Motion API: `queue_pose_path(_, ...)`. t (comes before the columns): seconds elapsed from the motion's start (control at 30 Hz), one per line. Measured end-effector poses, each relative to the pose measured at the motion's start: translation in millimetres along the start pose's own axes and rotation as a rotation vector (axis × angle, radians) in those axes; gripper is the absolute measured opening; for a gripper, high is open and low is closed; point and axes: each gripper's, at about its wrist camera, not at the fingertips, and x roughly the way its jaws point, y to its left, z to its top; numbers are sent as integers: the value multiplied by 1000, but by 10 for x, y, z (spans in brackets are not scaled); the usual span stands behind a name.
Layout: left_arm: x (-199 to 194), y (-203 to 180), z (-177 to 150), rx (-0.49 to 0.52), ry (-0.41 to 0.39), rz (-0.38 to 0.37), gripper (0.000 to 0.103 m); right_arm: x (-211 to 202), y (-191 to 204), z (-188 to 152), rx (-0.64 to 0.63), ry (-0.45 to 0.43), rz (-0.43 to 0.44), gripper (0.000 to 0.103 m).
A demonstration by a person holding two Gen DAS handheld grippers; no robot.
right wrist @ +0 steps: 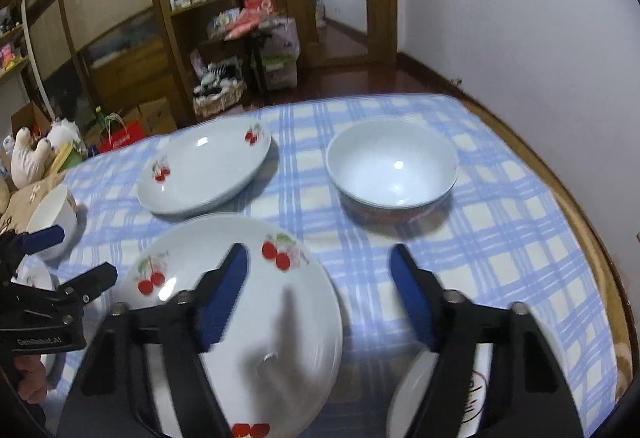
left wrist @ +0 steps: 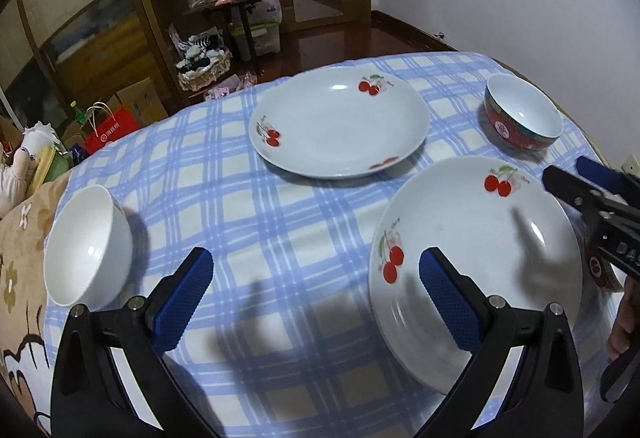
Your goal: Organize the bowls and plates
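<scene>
both grippers hang over the checked tablecloth with jaws apart and nothing held. the near cherry plate lies directly under the right gripper, whose left finger is over the plate's centre, while the left gripper has it off to its right. the far cherry plate sits well beyond, the white bowl just left of the left gripper, and the red bowl ahead of the right. by this layout, the right hand is better placed for the near plate.
</scene>
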Motion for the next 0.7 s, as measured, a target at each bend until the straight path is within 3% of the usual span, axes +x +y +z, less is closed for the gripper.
queue_pose_path(0.03,5,-8,-11,2,5,-10,96,23,-1,-15,-5,10,2,65)
queue_pose_path(0.1,4,-18,-36,5,17,-43,90,63,5,-42,-17,35,5,44)
queue_pose_path(0.27,47,-69,-80,13,50,-96,64,113,13,-83,-23,67,21,27)
queue_pose_path(0.4,103,-92,-110,20,67,-124,36,124,27,-90,-37,74,4,22)
queue_pose_path(0.57,190,-53,-132,-10,98,-164,23,144,-47,-88,-7,93,20,20)
queue_pose_path(0.7,193,-78,-146,2,98,-170,20,169,-50,-101,-12,123,18,20)
